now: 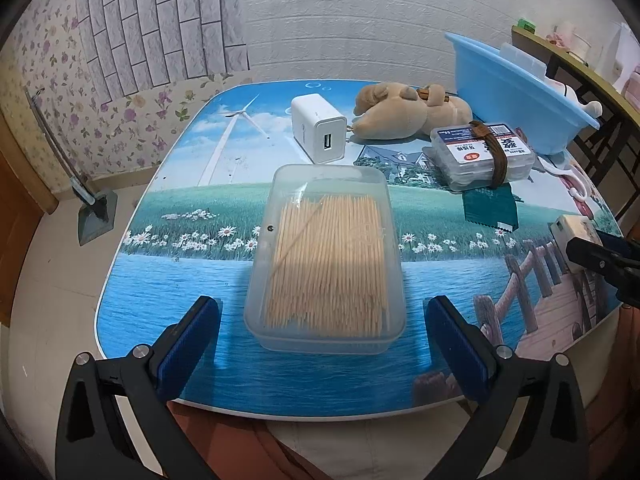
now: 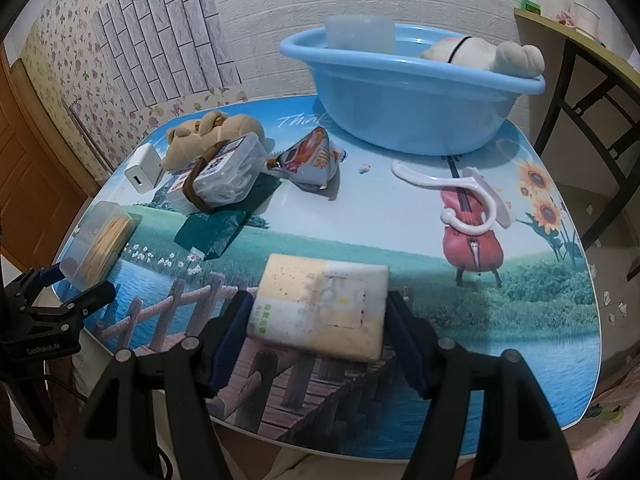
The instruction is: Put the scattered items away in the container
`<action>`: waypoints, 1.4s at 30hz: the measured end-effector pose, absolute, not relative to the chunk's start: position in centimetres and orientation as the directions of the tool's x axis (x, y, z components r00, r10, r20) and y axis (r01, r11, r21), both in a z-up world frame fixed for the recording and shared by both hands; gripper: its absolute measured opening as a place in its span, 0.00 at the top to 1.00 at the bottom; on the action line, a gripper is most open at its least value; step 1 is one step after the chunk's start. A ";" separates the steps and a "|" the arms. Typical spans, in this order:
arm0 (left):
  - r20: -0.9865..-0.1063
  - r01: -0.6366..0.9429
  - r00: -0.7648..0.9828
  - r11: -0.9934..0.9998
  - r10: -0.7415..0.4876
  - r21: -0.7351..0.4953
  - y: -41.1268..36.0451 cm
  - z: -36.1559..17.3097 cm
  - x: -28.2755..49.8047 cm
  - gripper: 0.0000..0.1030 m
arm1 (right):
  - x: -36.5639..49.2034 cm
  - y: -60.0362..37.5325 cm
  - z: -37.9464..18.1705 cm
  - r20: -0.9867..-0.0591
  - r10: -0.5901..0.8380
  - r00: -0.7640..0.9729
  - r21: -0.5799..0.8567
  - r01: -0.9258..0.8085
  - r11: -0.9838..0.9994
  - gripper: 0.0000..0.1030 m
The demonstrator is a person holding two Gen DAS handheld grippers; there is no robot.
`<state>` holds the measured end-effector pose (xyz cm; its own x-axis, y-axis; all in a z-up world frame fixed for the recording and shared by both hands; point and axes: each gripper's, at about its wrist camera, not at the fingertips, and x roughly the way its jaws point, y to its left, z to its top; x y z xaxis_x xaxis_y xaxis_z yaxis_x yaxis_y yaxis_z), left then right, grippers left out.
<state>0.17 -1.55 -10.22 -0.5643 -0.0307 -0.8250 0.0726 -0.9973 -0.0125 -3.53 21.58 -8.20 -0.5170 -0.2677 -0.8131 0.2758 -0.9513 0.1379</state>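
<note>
A clear box of toothpicks (image 1: 326,256) lies on the table between the open fingers of my left gripper (image 1: 322,336), which do not touch it. My right gripper (image 2: 318,334) has its pads against both sides of a cream pack of wipes (image 2: 320,304) resting on the table. The blue basin (image 2: 408,92) stands at the far side and holds a clear box (image 2: 360,32) and a white plush toy (image 2: 484,56). On the table lie a tan plush toy (image 1: 408,110), a white charger (image 1: 320,128), a box of floss picks (image 1: 482,156), a snack packet (image 2: 312,158), a green packet (image 2: 214,234) and a white hook (image 2: 460,196).
The table (image 2: 360,232) has a printed landscape top with rounded edges. A dark chair (image 2: 592,128) and a shelf (image 2: 576,36) stand to the right. A dustpan (image 1: 94,212) leans by the left wall. The left gripper also shows at the left of the right wrist view (image 2: 60,292).
</note>
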 end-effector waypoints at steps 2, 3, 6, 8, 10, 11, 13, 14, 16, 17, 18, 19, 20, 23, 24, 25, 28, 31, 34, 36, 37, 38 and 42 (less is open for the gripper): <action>-0.824 0.070 -0.565 -0.997 -0.029 -0.013 -1.6 -10.2 0.2 0.00 | -3.5 21.6 -8.2 -0.814 -0.264 -0.517 0.134 0.275 -0.952 0.35; -0.824 0.070 -0.566 -0.997 -0.029 -0.013 -1.6 -10.2 0.2 0.00 | -3.6 21.5 -8.2 -0.816 -0.259 -0.517 0.129 0.274 -0.953 0.35; -0.824 0.070 -0.566 -0.997 -0.029 -0.013 -1.6 -10.2 0.2 0.00 | -3.6 21.5 -8.2 -0.819 -0.254 -0.515 0.123 0.274 -0.954 0.35; -0.824 0.070 -0.565 -0.997 -0.029 -0.013 -1.6 -10.2 0.2 0.00 | -3.6 21.5 -8.2 -0.820 -0.250 -0.515 0.119 0.275 -0.954 0.35; -0.824 0.069 -0.566 -0.998 -0.028 -0.013 -1.6 -10.2 0.2 0.00 | -3.6 21.4 -8.2 -0.821 -0.247 -0.515 0.114 0.276 -0.954 0.35; -0.824 0.069 -0.566 -0.998 -0.028 -0.013 -1.6 -10.3 0.2 0.00 | -3.6 21.4 -8.2 -0.821 -0.246 -0.515 0.112 0.277 -0.954 0.35; -0.824 0.065 -0.566 -0.998 -0.026 -0.013 -1.6 -10.2 0.1 0.00 | -3.7 21.4 -8.2 -0.821 -0.245 -0.516 0.111 0.276 -0.955 0.35; -0.824 0.064 -0.566 -0.998 -0.025 -0.014 -1.6 -10.2 0.1 0.00 | -3.7 21.4 -8.2 -0.821 -0.244 -0.516 0.110 0.276 -0.955 0.35; -0.824 0.064 -0.566 -0.998 -0.025 -0.013 -1.6 -10.2 0.1 0.00 | -3.8 21.3 -8.2 -0.821 -0.240 -0.517 0.106 0.276 -0.955 0.35; -0.824 0.064 -0.566 -0.998 -0.025 -0.014 -1.6 -10.2 0.0 0.00 | -3.9 21.2 -8.2 -0.822 -0.239 -0.517 0.104 0.276 -0.955 0.35; -0.825 0.064 -0.565 -0.998 -0.025 -0.013 -1.6 -10.2 0.0 0.00 | -3.9 21.2 -8.2 -0.822 -0.239 -0.517 0.104 0.277 -0.955 0.35; -0.824 0.064 -0.566 -0.998 -0.025 -0.014 -1.6 -10.2 0.1 0.00 | -3.9 21.2 -8.2 -0.822 -0.239 -0.517 0.103 0.278 -0.955 0.35; -0.823 0.064 -0.567 -0.998 -0.025 -0.014 -1.6 -10.2 0.1 0.00 | -4.0 21.2 -8.2 -0.822 -0.238 -0.518 0.101 0.278 -0.955 0.35; -0.824 0.064 -0.566 -0.998 -0.025 -0.014 -1.6 -10.2 0.1 0.00 | -4.0 21.1 -8.3 -0.822 -0.239 -0.517 0.102 0.279 -0.955 0.35; -0.824 0.064 -0.566 -0.998 -0.025 -0.014 -1.6 -10.2 0.1 0.00 | -4.0 21.1 -8.3 -0.822 -0.239 -0.517 0.102 0.278 -0.955 0.35; -0.824 0.064 -0.566 -0.998 -0.025 -0.014 -1.6 -10.2 0.1 0.00 | -4.0 21.1 -8.3 -0.822 -0.238 -0.517 0.102 0.278 -0.955 0.35; -0.825 0.064 -0.565 -0.998 -0.025 -0.014 -1.6 -10.2 0.1 0.00 | -4.0 21.1 -8.3 -0.822 -0.238 -0.518 0.101 0.279 -0.955 0.35; -0.824 0.065 -0.566 -0.998 -0.025 -0.014 -1.6 -10.2 0.1 0.00 | -4.0 21.2 -8.3 -0.821 -0.239 -0.518 0.102 0.279 -0.955 0.35; -0.824 0.064 -0.566 -0.998 -0.025 -0.014 -1.6 -10.2 0.1 0.00 | -4.0 21.2 -8.3 -0.822 -0.239 -0.518 0.102 0.279 -0.955 0.35; -0.824 0.064 -0.566 -0.998 -0.025 -0.014 -1.6 -10.2 0.1 0.00 | -4.0 21.2 -8.2 -0.821 -0.239 -0.518 0.102 0.279 -0.955 0.35; -0.824 0.064 -0.566 -0.998 -0.025 -0.014 -1.6 -10.2 0.1 0.00 | -4.0 21.2 -8.2 -0.821 -0.239 -0.518 0.103 0.279 -0.955 0.35; -0.824 0.064 -0.566 -0.998 -0.025 -0.014 -1.6 -10.2 0.1 0.00 | -4.1 21.2 -8.2 -0.821 -0.240 -0.518 0.103 0.279 -0.955 0.35; -0.824 0.065 -0.567 -0.998 -0.025 -0.014 -1.6 -10.2 0.1 0.00 | -4.0 21.2 -8.2 -0.821 -0.239 -0.518 0.102 0.279 -0.955 0.35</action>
